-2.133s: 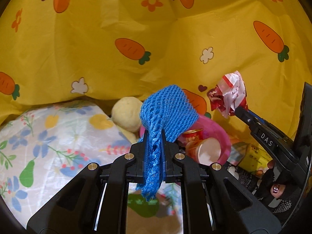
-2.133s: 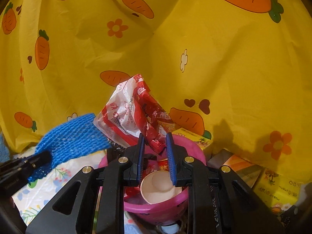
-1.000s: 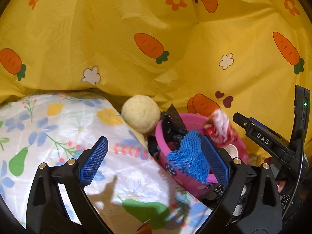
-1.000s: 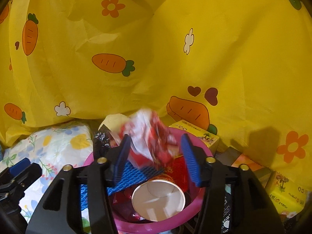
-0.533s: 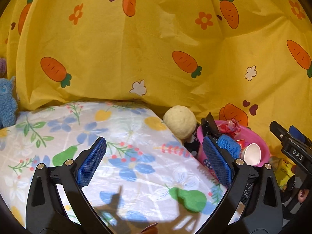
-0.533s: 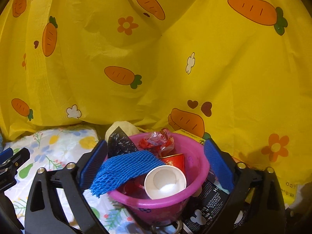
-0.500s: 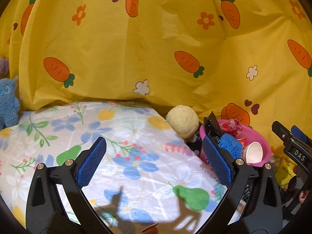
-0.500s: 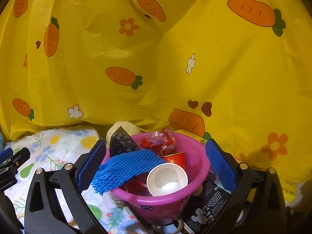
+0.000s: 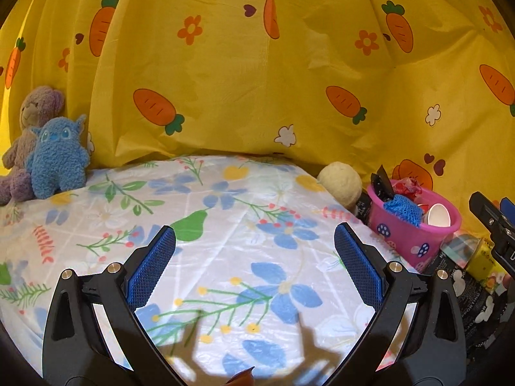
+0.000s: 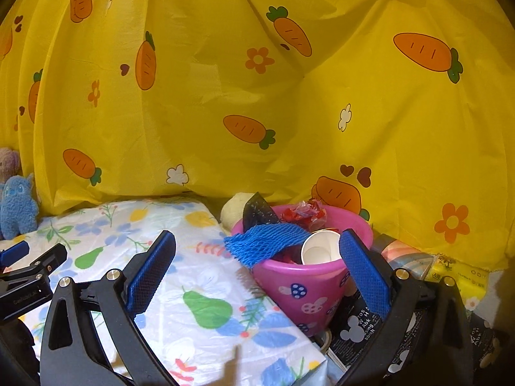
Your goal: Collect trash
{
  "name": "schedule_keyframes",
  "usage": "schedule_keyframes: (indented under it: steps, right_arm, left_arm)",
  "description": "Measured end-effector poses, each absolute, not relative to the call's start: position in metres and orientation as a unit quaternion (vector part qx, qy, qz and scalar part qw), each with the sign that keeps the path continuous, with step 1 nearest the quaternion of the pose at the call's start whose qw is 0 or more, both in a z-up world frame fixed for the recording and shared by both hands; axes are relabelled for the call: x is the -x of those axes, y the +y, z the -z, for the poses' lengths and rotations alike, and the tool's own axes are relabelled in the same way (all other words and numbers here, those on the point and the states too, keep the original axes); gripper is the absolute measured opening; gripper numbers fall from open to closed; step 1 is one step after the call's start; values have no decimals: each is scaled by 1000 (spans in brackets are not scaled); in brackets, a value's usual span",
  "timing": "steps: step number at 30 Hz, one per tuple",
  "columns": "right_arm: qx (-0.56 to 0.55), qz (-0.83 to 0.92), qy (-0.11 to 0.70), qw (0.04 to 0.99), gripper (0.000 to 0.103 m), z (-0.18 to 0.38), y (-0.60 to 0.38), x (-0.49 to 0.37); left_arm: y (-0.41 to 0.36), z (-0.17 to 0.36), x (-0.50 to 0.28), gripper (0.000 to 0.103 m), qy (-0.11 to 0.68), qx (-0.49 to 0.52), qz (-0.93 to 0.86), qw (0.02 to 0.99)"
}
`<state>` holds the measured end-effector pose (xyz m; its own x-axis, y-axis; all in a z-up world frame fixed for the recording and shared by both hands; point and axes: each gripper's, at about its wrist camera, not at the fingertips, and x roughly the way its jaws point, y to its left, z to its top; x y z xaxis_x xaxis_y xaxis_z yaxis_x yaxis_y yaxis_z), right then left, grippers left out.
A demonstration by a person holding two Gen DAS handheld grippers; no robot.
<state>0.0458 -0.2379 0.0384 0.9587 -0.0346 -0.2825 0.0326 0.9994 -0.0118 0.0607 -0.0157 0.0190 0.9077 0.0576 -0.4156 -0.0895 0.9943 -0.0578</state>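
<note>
A pink bucket stands off the right edge of a flowered sheet. In it lie a blue foam net, a red crumpled wrapper, a white paper cup and a black wrapper. My left gripper is open over the sheet, left of the bucket, with nothing between its fingers. My right gripper is open and empty, a little back from the bucket's near side.
A yellow carrot-print curtain closes the back. A cream ball rests left of the bucket. Blue and purple plush toys sit at far left. Black printed packaging and yellow boxes lie right of the bucket.
Both grippers have let go of the net and the wrapper, which now lie in the bucket. Both have opened wide and drawn back; the left has swung leftward over the sheet.
</note>
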Motion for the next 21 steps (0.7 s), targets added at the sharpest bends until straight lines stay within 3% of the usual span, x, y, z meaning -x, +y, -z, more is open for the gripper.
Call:
schedule_keyframes:
  steps: [21]
  right_arm:
    - [27, -2, 144, 989, 98, -22, -200, 28]
  left_arm:
    - [-7, -18, 5, 97, 204, 32, -30, 978]
